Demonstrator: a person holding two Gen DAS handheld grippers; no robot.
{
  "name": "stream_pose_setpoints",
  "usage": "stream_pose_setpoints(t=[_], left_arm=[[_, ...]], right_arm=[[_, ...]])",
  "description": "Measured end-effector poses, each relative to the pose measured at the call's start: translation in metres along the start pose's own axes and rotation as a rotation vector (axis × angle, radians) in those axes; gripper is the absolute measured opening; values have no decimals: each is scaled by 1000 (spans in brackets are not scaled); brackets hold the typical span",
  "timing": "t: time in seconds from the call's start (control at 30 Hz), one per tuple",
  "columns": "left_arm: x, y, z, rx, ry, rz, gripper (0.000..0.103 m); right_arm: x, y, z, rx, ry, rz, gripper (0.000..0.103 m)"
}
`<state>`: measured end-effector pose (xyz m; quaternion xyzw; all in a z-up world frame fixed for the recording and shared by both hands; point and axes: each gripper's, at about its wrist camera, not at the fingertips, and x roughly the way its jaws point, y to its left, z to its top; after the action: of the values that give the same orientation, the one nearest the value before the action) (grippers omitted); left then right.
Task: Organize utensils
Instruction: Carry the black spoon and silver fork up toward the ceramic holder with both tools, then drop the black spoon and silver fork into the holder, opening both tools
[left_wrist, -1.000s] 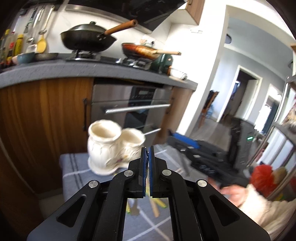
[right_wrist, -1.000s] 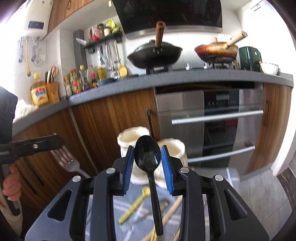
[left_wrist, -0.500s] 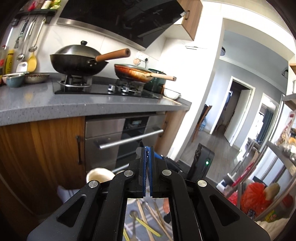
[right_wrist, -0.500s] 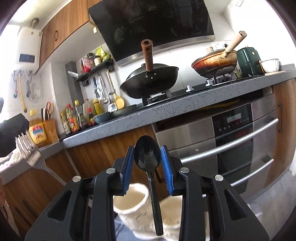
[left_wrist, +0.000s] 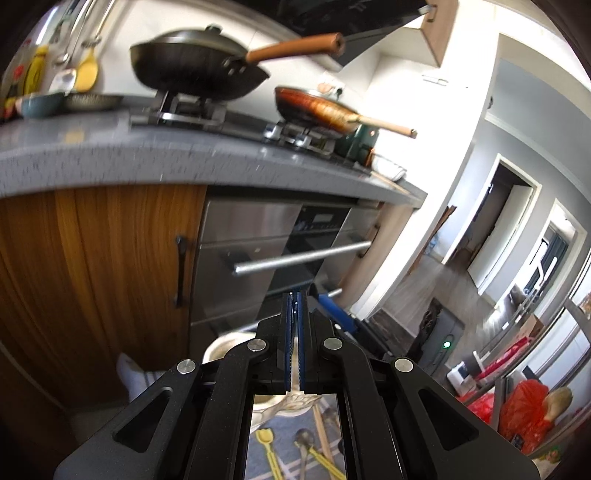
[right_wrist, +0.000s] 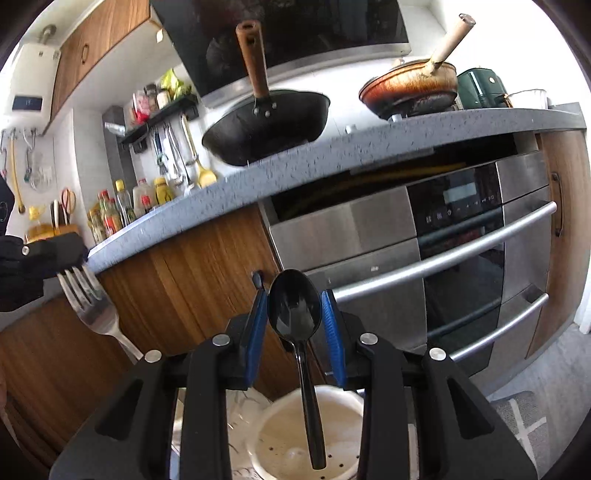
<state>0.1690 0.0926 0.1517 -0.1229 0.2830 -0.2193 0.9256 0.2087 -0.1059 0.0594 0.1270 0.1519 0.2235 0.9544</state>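
The right gripper (right_wrist: 295, 314) clamps a black plastic spoon (right_wrist: 295, 314) between its fingers, handle hanging into the cream ceramic utensil holder (right_wrist: 306, 435). The left gripper (left_wrist: 295, 325), fingers pressed narrow, holds a silver metal fork (right_wrist: 94, 310).

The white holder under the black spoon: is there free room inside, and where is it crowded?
The cup under the black spoon in the right gripper looks free: only its bare holed floor shows. The left cup is mostly hidden. The cloth before the holder is crowded: a yellow spoon, a metal spoon, a wooden stick.
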Motion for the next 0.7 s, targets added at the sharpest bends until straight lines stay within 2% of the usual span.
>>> stream_pose_setpoints(t=[0.13, 0.3, 0.5, 0.7], left_arm=[[17, 11, -14, -28, 47, 1, 3], [28, 17, -24, -25, 64, 31, 3], [32, 20, -31, -1, 60, 87, 4], [29, 12, -35, 84, 22, 175, 6]], right_arm=[[-2, 2, -12, -41, 31, -21, 30], [-10, -1, -21, -52, 76, -27, 30], [-19, -12, -27, 4, 153, -9, 30], [-24, -17, -35, 13, 211, -6, 30]])
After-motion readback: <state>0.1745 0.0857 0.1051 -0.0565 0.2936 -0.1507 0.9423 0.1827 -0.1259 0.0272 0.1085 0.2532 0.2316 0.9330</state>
